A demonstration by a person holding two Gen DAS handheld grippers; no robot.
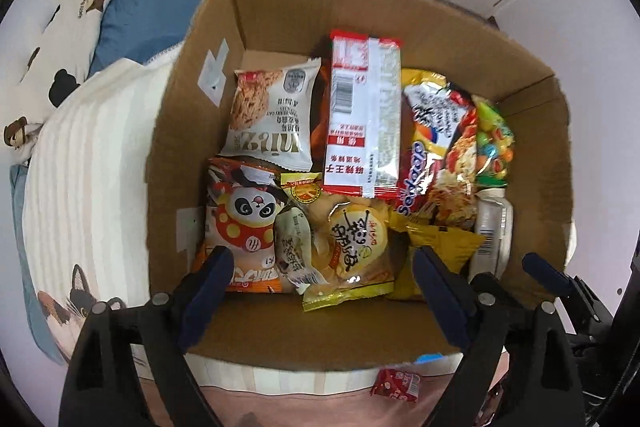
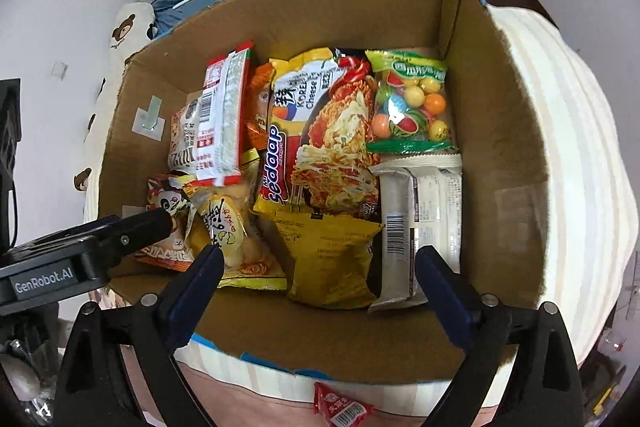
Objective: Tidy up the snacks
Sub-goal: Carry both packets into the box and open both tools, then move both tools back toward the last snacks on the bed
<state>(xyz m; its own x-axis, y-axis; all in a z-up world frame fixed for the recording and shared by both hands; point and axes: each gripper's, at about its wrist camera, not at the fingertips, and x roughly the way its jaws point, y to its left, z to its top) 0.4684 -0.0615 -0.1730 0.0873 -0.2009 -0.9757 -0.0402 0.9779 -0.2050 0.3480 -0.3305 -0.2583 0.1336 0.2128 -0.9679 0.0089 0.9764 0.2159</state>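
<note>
Here, a cardboard box [image 1: 192,75] on a striped blanket [image 1: 88,163] fills mid-frame: panda packet [image 1: 240,223] lower left, red-and-white pack [image 1: 360,115] centre, noodle bag [image 2: 320,135] and gumball bag [image 2: 412,103] upper right. Both the left gripper [image 1: 324,267] and right gripper [image 2: 318,267] hover spread, holding nothing. A red sachet [image 2: 342,409] lies outside, bottom centre.
</note>
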